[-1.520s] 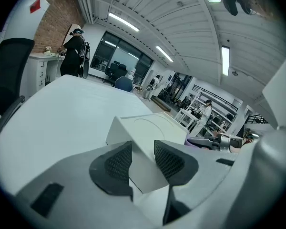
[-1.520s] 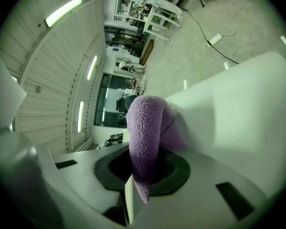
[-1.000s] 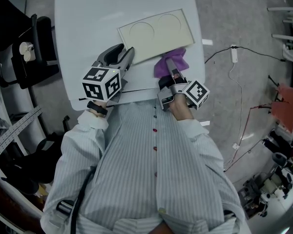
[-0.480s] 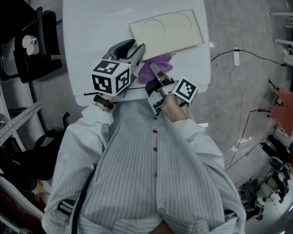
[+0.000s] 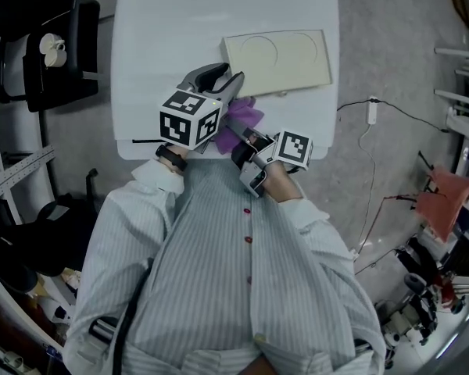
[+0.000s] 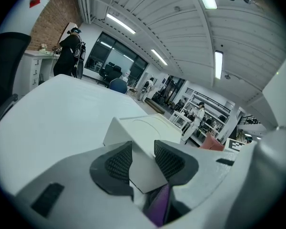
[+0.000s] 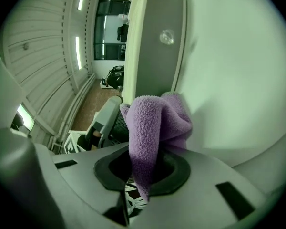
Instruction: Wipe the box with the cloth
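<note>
In the head view the box [image 5: 289, 57] lies flat on the white table [image 5: 180, 22], with the left gripper [image 5: 233, 80] at its near left corner and the right gripper [image 5: 246, 135] bunching the purple cloth [image 5: 242, 116] just beside it. The left gripper view shows me jaws narrowly apart, apparently pinching that corner to steady the box. In the right gripper view the jaws clamp a fold of cloth short of the lid, so I judge the next move is carrying it onto the top and sweeping.
</note>
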### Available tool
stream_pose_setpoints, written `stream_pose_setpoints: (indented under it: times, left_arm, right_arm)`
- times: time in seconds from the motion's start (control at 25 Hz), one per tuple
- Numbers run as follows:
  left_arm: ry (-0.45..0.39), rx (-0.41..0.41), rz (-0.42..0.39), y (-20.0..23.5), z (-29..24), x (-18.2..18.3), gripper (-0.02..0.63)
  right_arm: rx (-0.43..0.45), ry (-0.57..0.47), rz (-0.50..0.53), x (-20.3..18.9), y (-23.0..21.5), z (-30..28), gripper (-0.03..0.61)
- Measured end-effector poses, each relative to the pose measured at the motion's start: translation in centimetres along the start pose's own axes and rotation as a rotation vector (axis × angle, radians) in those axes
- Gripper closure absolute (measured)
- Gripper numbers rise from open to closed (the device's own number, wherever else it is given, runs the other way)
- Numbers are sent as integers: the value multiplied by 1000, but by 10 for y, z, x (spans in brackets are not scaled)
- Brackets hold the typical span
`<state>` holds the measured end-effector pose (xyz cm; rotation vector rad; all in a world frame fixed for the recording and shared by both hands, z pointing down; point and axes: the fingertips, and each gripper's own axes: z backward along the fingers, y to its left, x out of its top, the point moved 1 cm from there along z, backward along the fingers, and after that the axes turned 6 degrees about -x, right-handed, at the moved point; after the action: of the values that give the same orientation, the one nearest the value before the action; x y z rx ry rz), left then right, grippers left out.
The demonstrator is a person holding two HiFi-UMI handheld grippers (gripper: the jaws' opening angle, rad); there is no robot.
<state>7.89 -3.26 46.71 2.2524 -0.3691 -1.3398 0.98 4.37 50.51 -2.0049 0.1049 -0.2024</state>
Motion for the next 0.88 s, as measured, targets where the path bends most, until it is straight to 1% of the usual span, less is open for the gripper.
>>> stream_pose_setpoints:
  times: [0.08,0.16,0.28,0.36,0.48,0.56,0.68,0.8,0.88]
  left_arm:
    - [-1,18,-10,-2,0,2,480]
    - [7,42,-38,-7,1,3,480]
    - [21,65,-70,-19,7,-3,480]
    - [18,70,-69,-28,13,-8,480]
    - [0,78,-51,-44,17,-11,480]
    - [-13,90,-36,-53,16,-14,480]
    - [-22,104,-10,-63,14,-22,480]
    - [-32,107,15,-74,11,-30,480]
    - [-43,108,36,-77,10,-33,480]
  right_arm:
    - [-1,7,52,11,9,22,517]
    - [-5,-2,156,29,23,50,517]
    - [-13,-27,364,63,50,88,517]
    - [-16,-24,520,80,78,100,517]
    - [0,41,762,99,126,95,517]
    - [26,129,919,104,155,78,517]
    - [42,309,1071,98,178,41,517]
    - [25,527,1213,74,182,3,517]
    - [10,704,1299,52,175,-22,517]
